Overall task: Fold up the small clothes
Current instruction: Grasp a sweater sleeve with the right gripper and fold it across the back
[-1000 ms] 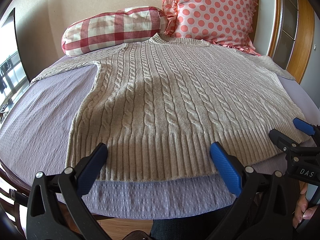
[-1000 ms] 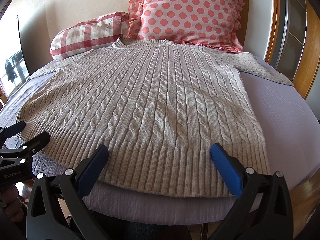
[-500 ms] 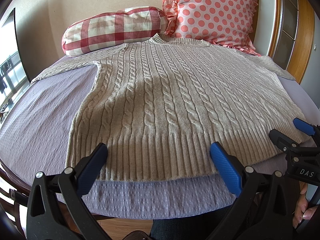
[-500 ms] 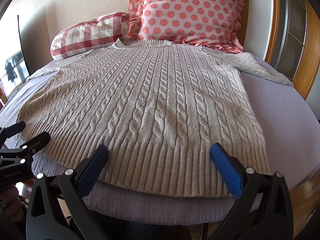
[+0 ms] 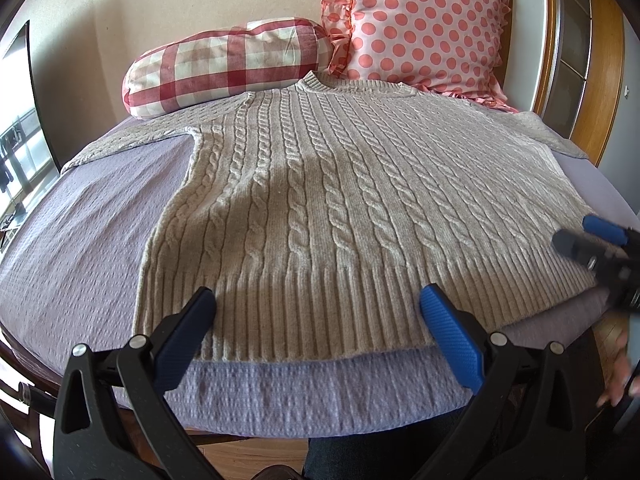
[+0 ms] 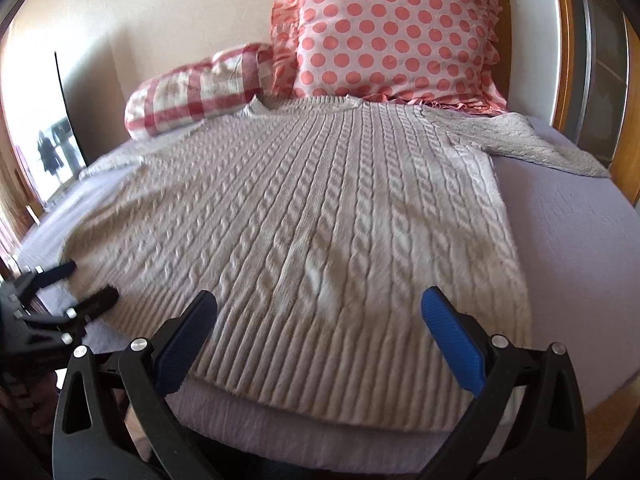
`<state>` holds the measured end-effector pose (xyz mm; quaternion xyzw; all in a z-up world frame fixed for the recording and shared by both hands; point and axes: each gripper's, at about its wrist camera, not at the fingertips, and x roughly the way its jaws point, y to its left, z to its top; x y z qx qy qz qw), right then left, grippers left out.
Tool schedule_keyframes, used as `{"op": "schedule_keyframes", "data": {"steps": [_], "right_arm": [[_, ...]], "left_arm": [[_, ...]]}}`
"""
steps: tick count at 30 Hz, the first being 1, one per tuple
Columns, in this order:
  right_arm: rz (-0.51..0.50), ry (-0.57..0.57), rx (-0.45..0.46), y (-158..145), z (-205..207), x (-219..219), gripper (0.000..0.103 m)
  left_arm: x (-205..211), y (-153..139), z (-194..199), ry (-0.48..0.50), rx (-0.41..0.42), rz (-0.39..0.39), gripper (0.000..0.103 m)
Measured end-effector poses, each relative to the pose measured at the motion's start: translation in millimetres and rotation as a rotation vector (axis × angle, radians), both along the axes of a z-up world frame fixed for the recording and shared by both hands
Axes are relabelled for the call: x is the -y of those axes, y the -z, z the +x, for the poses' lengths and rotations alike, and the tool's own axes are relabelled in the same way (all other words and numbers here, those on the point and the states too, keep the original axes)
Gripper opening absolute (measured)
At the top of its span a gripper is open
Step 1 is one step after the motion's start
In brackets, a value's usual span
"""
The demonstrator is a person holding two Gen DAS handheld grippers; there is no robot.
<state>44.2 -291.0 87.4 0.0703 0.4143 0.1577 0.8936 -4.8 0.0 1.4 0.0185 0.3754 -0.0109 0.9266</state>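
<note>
A beige cable-knit sweater point(image 5: 340, 200) lies flat, front up, on a lilac bedspread point(image 5: 80, 248), hem toward me, sleeves spread to both sides. My left gripper point(image 5: 316, 320) is open and empty, hovering over the hem's left part. My right gripper point(image 6: 316, 320) is open and empty over the hem's right part of the sweater point(image 6: 320, 220). The right gripper also shows at the right edge of the left wrist view point(image 5: 588, 236), and the left gripper at the left edge of the right wrist view point(image 6: 84, 284).
A red-checked bolster point(image 5: 228, 68) and a pink polka-dot pillow point(image 5: 420, 24) stand at the head of the bed against the wall. A wooden frame point(image 5: 604, 80) borders the right side. The bed's front edge point(image 5: 320, 412) is just below the grippers.
Both grippers have moved forward over the hem. The right one has moved most, further in and up. The sweater has not moved.
</note>
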Motion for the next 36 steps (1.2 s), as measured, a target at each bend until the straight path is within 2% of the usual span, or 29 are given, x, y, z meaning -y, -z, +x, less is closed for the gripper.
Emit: {"op": "schedule_keyframes", "data": {"steps": [4, 7, 8, 10, 11, 15, 19, 21, 23, 25, 26, 28, 30, 32, 36], "right_arm": [[0.096, 0.24, 0.014, -36.8, 58.8, 92.0, 0.102], [0.122, 0.443, -0.027, -42.3, 116.0, 171.0, 0.102], [0.122, 0.501, -0.048, -37.8, 133.5, 194.4, 0.099], [0.131, 0.627, -0.108, -22.2, 167.9, 241.3, 0.078], [0.151, 0.681, -0.135, -11.8, 182.0, 263.3, 0.064], [0.25, 0.886, -0.223, 35.3, 222.2, 341.5, 0.047], [0.332, 1.039, -0.262, 74.4, 239.4, 384.2, 0.044], [0.357, 1.069, -0.266, 86.3, 246.1, 394.3, 0.04], [0.335, 1.081, -0.254, 88.2, 251.2, 398.9, 0.038], [0.327, 1.081, -0.242, 93.5, 255.8, 401.5, 0.026], [0.317, 1.084, -0.244, 97.0, 257.1, 402.4, 0.011], [0.348, 1.074, -0.222, 96.4, 256.7, 402.2, 0.009], [0.343, 1.044, -0.136, 77.6, 250.4, 395.8, 0.009], [0.316, 0.955, -0.026, 43.7, 253.8, 371.7, 0.009], [0.296, 0.648, 0.155, -36.0, 270.1, 275.7, 0.009]], "left_arm": [[-6.1, -7.5, 8.2, 0.029, -0.012, -0.028, 0.101], [-20.2, -21.4, 16.0, 0.027, 0.032, -0.08, 0.101], [-26.5, -26.8, 20.1, 0.02, 0.048, -0.099, 0.101], [-39.9, -37.2, 27.8, -0.011, 0.083, -0.137, 0.101], [-48.0, -42.1, 32.1, -0.033, 0.104, -0.16, 0.101], [-80.2, -56.7, 50.2, -0.142, 0.164, -0.237, 0.101], [-107.1, -58.7, 68.6, -0.229, 0.171, -0.278, 0.101], [-116.9, -55.8, 71.7, -0.261, 0.167, -0.274, 0.101], [-126.6, -53.0, 77.8, -0.293, 0.158, -0.277, 0.101], [-137.6, -50.8, 80.5, -0.318, 0.157, -0.3, 0.101], [-142.3, -49.8, 80.7, -0.328, 0.159, -0.313, 0.101], [-154.1, -48.6, 80.7, -0.351, 0.165, -0.341, 0.101], [-166.3, -48.1, 80.3, -0.361, 0.161, -0.367, 0.101], [-181.2, -47.7, 80.8, -0.366, 0.149, -0.392, 0.101], [-211.8, -48.4, 81.6, -0.406, 0.14, -0.454, 0.101]]}}
